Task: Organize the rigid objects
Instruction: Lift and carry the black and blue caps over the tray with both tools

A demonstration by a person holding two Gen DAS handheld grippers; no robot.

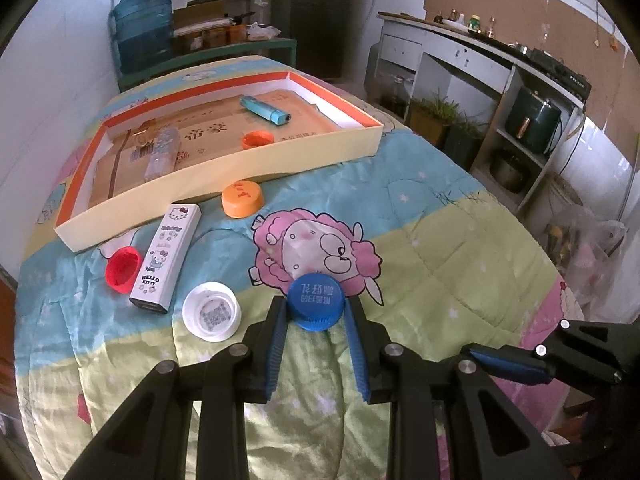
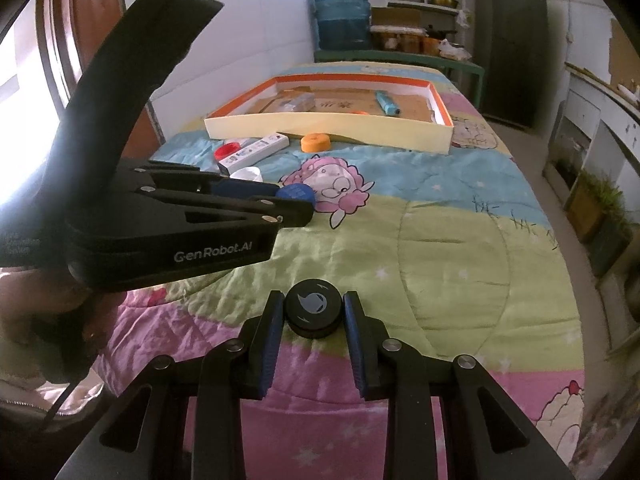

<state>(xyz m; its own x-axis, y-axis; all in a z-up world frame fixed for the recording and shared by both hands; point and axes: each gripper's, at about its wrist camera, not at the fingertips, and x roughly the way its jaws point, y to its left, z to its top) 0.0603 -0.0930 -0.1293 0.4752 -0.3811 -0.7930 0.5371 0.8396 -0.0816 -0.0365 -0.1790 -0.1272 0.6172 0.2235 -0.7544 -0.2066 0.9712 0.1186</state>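
Going L to R across the quilt (image 1: 440, 248). Near its left edge, the red cap (image 1: 122, 270) lies open side up, touching the Hello Kitty box (image 1: 168, 256), which lies flat just in front of the tray's near wall. White cap (image 1: 212, 311) sits open side up just right of that box's near end. Orange cap (image 1: 242, 199) sits top up, close to the tray wall. All four are still outside, so I judge them waiting their turn.

The tray (image 1: 280, 158) sits toward the quilt's far edge, where the sorted stuff goes: clear packet (image 1: 162, 154) at its left, a 2nd orange cap (image 1: 257, 139) mid, teal tube (image 1: 266, 110) toward the back right.

My left gripper (image 1: 316, 312) has its pads squeezed on the blue cap (image 1: 316, 300), top up, w/ the cap right at the fingertips so I can carry it. It's about mid-quilt, over the sheep print.

My right gripper (image 2: 313, 314) is nearer the quilt's near edge, pads pinched on the black cap (image 2: 313, 308), also held at the tips, logo up. Both loaded, prob so the two go to the tray in one trip.
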